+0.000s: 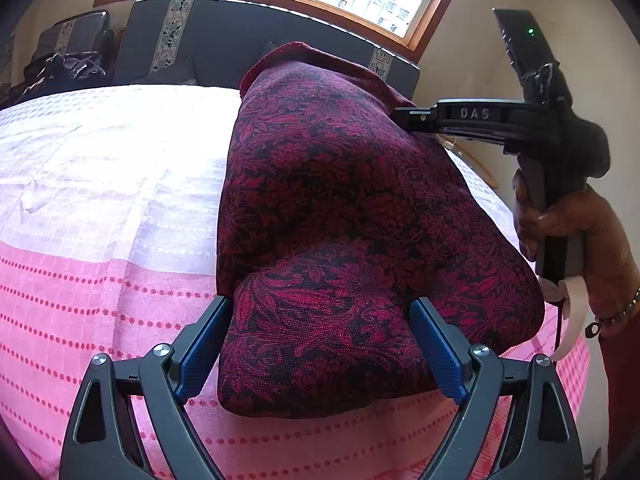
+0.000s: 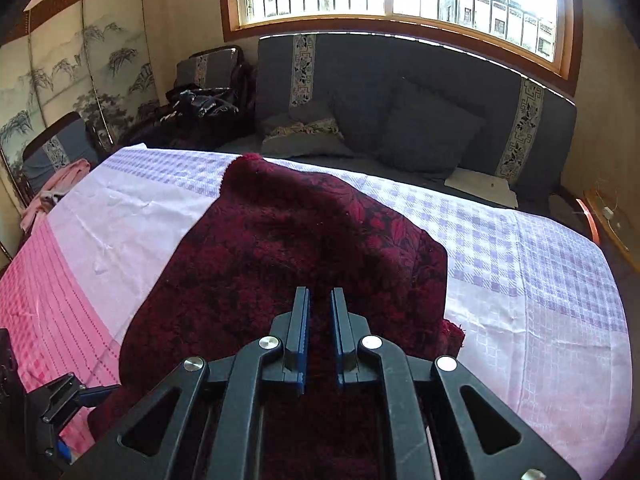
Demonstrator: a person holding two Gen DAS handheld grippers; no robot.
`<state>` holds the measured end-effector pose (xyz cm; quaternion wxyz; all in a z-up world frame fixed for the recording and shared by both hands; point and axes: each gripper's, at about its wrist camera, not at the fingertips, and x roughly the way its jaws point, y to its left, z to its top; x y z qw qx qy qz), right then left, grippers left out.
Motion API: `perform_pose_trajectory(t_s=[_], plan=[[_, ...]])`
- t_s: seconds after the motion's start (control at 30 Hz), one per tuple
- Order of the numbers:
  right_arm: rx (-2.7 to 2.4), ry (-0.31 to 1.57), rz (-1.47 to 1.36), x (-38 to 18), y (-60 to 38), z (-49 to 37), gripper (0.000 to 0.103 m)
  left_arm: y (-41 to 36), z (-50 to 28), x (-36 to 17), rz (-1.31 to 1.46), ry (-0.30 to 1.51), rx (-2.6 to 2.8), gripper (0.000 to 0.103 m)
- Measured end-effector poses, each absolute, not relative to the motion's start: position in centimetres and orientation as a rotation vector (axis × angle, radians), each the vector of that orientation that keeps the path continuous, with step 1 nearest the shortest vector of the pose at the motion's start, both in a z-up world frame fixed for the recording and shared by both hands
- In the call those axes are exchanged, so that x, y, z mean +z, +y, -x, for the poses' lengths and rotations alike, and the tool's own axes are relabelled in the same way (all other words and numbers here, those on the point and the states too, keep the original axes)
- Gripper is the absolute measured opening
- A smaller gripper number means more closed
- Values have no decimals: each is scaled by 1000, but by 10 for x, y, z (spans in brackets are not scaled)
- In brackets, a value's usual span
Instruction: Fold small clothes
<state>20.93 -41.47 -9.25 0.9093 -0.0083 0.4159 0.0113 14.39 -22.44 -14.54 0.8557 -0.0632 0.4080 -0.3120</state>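
The left gripper (image 1: 320, 340), jaws spread wide, straddles the near folded edge of a dark red floral woven garment (image 1: 352, 208) lying on a pink-and-white checked bedspread (image 1: 100, 200). The right gripper (image 2: 319, 340), jaws nearly together with a narrow gap, hovers over the cloth's fuzzy side; bare bedspread stretches either side.

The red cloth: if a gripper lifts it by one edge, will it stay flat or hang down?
The red cloth would probably hang down, since it already bends in soft folds. Its thick, fuzzy weave suggests little slipping.
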Motion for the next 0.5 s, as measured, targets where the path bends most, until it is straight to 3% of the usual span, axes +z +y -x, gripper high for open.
perform_pose_trajectory(t_s=[0.1, 0.3, 0.43, 0.5], plan=[[-43, 897, 2, -118, -436, -194, 2, -218, -143, -143, 143, 855, -667, 90], [-21, 831, -128, -133, -472, -161, 0, -201, -132, -113, 194, 787, -684, 90], [-33, 784, -116, -136, -465, -159, 0, -224, -137, -108, 69, 741, -685, 90], [-32, 776, -123, -134, -466, -157, 0, -240, -144, -123, -2, 806, -677, 89]])
